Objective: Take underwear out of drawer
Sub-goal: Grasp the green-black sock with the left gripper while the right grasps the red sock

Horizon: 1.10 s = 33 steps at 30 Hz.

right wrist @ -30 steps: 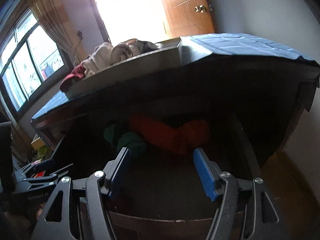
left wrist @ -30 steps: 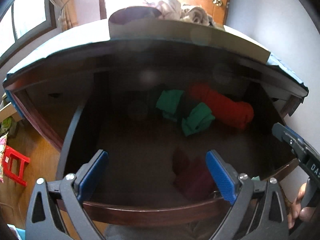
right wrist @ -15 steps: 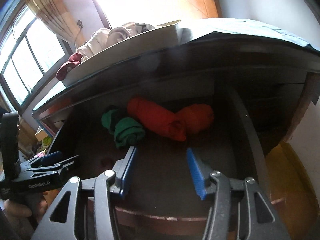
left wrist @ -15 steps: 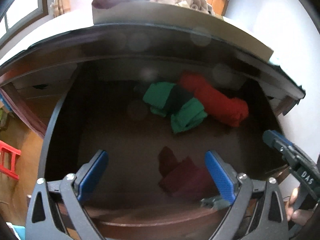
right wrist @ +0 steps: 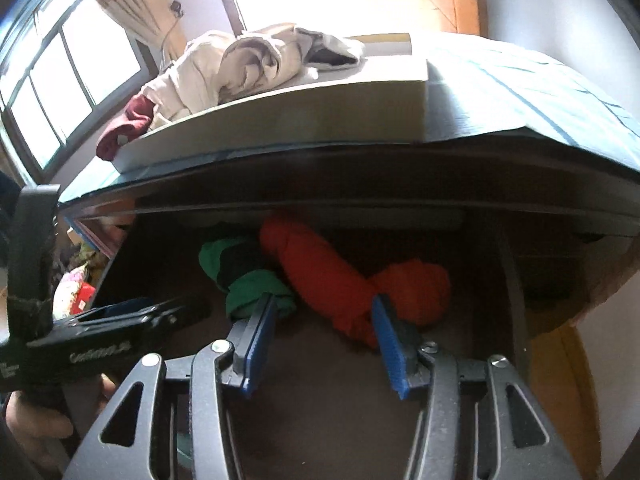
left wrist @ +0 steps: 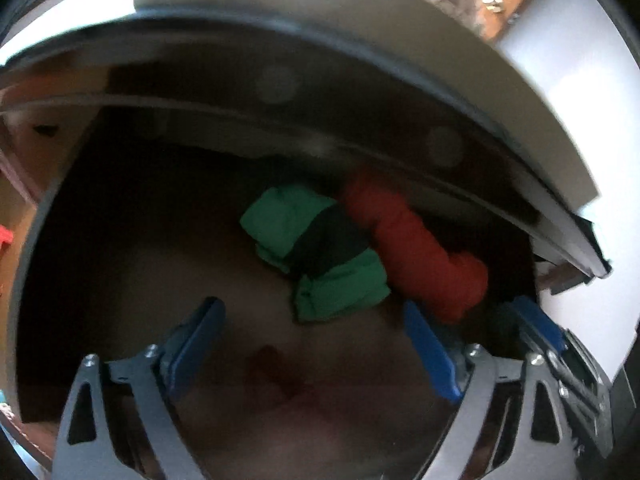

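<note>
An open dark wooden drawer (left wrist: 40, 240) holds rolled garments. A green and dark roll (left wrist: 340, 292) lies mid-drawer, a red roll (left wrist: 416, 256) to its right, and a dark red piece (left wrist: 280, 372) on the floor nearer me. My left gripper (left wrist: 312, 308) hangs over the dark red piece just short of the green roll, its jaws wide and closing, touching nothing. My right gripper (right wrist: 323, 304) is closing, and the near end of the red roll (right wrist: 320, 272) shows between its pads with no press visible. A second red bundle (right wrist: 416, 288) and the green roll (right wrist: 248, 280) flank it.
The desk top with a blue cover (right wrist: 520, 100) overhangs the drawer's back. On it sits a shallow box (right wrist: 280, 120) with beige clothes (right wrist: 248, 64) and a maroon cloth (right wrist: 124, 132). A hand (right wrist: 36, 412) holds the left gripper (right wrist: 160, 312) at the drawer's left side.
Both grippers have pushed forward into the drawer, closer to the rolls. The right jaws have narrowed clearly and the left ones slightly. The garments have not moved.
</note>
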Tool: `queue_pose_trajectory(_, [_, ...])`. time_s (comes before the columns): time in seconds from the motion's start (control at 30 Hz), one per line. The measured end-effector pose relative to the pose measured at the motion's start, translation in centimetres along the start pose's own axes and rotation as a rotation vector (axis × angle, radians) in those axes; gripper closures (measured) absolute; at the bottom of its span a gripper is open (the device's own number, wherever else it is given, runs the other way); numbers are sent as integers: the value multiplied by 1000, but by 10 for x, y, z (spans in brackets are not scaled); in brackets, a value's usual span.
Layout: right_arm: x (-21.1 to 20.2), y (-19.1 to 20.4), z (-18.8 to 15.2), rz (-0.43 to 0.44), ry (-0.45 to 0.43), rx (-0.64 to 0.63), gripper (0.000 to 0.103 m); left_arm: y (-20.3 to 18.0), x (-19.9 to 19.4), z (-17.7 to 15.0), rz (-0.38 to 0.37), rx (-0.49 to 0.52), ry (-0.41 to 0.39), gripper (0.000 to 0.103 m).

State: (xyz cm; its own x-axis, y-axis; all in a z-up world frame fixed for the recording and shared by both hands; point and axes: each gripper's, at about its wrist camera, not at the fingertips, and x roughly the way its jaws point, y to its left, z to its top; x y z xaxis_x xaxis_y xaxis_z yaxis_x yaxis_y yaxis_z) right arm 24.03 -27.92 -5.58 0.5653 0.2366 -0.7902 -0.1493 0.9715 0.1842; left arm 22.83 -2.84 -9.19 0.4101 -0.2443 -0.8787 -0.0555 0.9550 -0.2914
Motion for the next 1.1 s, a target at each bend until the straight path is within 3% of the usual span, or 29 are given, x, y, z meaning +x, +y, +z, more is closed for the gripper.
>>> queue_pose_trajectory(0.07, [5, 0, 2, 5, 19, -6, 59, -2, 10, 2, 20, -17, 27, 23])
queue_pose_trajectory(0.37, [23, -1, 7, 22, 104, -60, 59, 4, 32, 11, 64, -151, 100, 24])
queue_pose_trajectory(0.53, [-6, -29, -1, 65, 65, 14, 59, 5, 40, 14, 65, -155, 137, 22])
queue_pose_trajectory(0.6, [-25, -41, -7, 59, 27, 35, 59, 5, 42, 14, 44, -153, 145, 25])
queue_pose_trajectory(0.7, [-45, -52, -13, 32, -16, 48, 59, 5, 46, 15, -4, -127, 163, 48])
queue_pose_trajectory(0.77, [-51, -57, -15, 30, -25, 53, 59, 1, 46, 17, -38, -85, 163, 70])
queue_pose_trajectory(0.9, [-42, -57, -13, 36, 1, 53, 59, 4, 39, 17, -63, -35, 172, 83])
queue_pose_trajectory(1.1, [-17, -33, 1, 81, 60, 1, 59, 31, 13, 10, -44, 46, 188, 85])
